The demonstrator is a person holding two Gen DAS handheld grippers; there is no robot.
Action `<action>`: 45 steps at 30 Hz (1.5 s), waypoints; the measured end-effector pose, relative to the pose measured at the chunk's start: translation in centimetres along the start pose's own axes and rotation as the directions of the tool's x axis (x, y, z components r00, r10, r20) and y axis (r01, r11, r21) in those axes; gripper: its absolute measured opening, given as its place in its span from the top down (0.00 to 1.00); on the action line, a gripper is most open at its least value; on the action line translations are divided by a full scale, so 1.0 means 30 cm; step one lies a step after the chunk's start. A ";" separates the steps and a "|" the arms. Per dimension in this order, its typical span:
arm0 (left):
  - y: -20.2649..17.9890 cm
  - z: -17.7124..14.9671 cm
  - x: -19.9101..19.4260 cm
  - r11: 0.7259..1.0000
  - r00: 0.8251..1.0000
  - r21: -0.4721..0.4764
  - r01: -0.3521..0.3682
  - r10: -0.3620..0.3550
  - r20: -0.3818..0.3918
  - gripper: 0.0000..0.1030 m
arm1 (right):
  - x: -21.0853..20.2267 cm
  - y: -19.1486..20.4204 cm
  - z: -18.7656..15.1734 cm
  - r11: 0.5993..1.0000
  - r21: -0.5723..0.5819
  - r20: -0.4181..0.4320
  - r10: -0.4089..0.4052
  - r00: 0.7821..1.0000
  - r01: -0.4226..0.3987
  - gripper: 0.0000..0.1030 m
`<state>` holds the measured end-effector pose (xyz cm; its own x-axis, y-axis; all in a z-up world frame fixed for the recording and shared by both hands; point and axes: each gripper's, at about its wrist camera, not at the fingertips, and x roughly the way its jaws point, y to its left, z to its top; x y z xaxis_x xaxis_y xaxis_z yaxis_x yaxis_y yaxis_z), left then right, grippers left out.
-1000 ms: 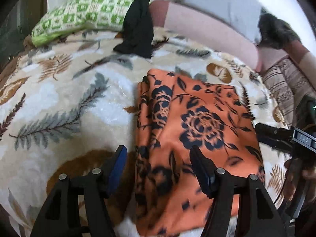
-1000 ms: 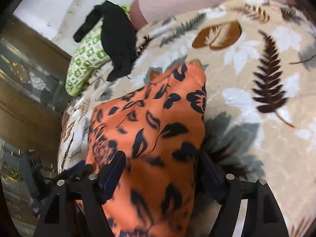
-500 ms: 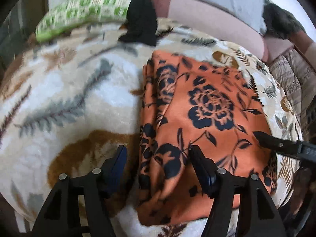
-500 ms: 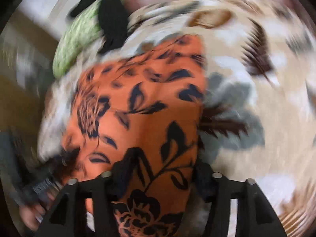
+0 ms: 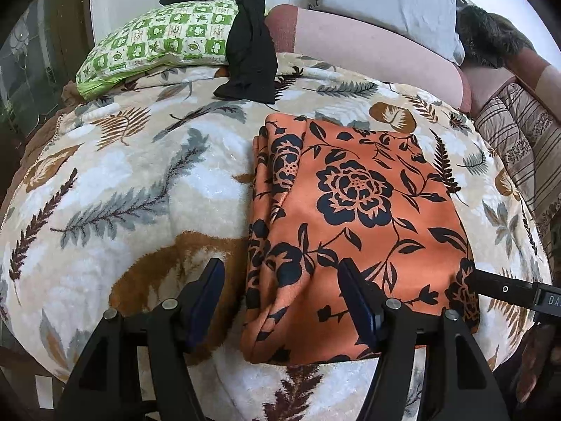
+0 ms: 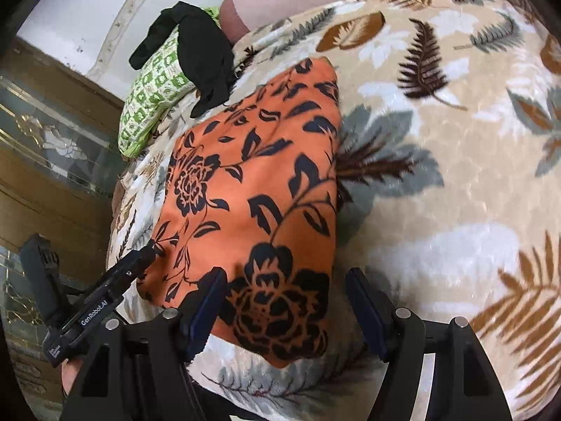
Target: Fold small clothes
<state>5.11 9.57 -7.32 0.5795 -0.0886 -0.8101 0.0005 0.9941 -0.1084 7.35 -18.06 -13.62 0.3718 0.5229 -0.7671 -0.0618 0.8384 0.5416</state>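
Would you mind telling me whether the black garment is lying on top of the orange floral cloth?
No, the black garment is draped over the green checked pillow, apart from the orange floral cloth lying nearer on the blanket.

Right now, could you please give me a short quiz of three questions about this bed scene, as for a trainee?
1. True or false: the orange floral garment is clamped in the left claw.
2. What lies draped over the green checked pillow?
A. a black garment
B. a white towel
C. a red sock
3. In a few words: on what does the orange garment lie?

Key:
1. False; both claws are open.
2. A
3. On the leaf-patterned blanket.
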 end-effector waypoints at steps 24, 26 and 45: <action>0.015 -0.034 0.103 1.000 0.997 -0.001 -0.024 0.024 -0.074 0.34 | 0.052 0.019 0.019 0.993 -0.100 -0.034 -0.068 0.997 0.064 0.34; 0.016 -0.033 0.103 1.000 0.997 0.003 -0.026 0.026 -0.074 0.34 | 0.034 0.018 0.028 0.994 -0.099 -0.026 -0.054 0.998 0.051 0.34; 0.011 -0.004 0.067 0.999 0.998 0.007 -0.035 0.036 -0.057 0.34 | 0.105 0.095 0.132 0.970 -0.198 -0.044 -0.156 0.987 0.144 0.54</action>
<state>6.17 9.71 -9.04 0.5322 -0.0564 -0.8447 -0.0142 0.9970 -0.0756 12.02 -14.63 -13.13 0.3353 0.3924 -0.8565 -0.1900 0.9186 0.3465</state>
